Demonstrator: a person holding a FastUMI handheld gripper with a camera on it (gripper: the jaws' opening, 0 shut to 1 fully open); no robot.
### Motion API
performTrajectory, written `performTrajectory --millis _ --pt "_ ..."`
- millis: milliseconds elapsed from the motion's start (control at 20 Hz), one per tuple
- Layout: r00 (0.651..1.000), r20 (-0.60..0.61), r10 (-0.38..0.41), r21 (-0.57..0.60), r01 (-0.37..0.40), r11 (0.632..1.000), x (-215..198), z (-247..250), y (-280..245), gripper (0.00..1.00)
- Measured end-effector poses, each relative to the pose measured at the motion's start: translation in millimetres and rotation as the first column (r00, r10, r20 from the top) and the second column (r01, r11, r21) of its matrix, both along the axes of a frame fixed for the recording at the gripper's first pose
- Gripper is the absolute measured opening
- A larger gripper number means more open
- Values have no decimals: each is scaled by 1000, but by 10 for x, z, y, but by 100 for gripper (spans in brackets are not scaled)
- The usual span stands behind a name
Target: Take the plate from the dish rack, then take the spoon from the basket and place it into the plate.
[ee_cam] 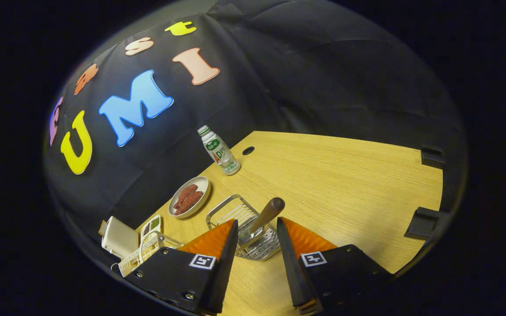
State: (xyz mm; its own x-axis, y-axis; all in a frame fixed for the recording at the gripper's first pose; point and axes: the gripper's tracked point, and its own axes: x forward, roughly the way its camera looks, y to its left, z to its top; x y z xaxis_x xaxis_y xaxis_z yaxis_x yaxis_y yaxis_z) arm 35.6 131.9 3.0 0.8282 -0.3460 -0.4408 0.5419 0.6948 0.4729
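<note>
Tongs open wide, holding nothing. Between the tips, lower centre of frame: spoon standing in wire basket on counter.

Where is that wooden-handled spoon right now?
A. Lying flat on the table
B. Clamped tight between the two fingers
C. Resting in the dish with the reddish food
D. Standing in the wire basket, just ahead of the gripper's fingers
D: the spoon stands tilted in the wire basket, its handle rising in the gap ahead of the open gripper, whose fingers are not touching it.
</note>
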Motion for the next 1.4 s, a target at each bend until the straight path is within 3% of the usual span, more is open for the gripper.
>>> performTrajectory --millis 100,350,450,500,600,1000,1400 --pt "1000 -1 -19 3 19 1000 64 -11 -91 56" --pt "1000 -22 -22 -9 22 1000 200 -20 -162 26" --pt "999 -33 -25 -21 25 999 192 -15 -178 24" --pt "999 37 9 -3 -9 1000 266 114 -125 24" --pt "999 32 27 -36 -26 999 299 186 -71 6" --pt "996 -14 85 -203 -86 975 476 424 55 5" --pt "991 -49 127 -401 -136 906 344 1033 206 5"
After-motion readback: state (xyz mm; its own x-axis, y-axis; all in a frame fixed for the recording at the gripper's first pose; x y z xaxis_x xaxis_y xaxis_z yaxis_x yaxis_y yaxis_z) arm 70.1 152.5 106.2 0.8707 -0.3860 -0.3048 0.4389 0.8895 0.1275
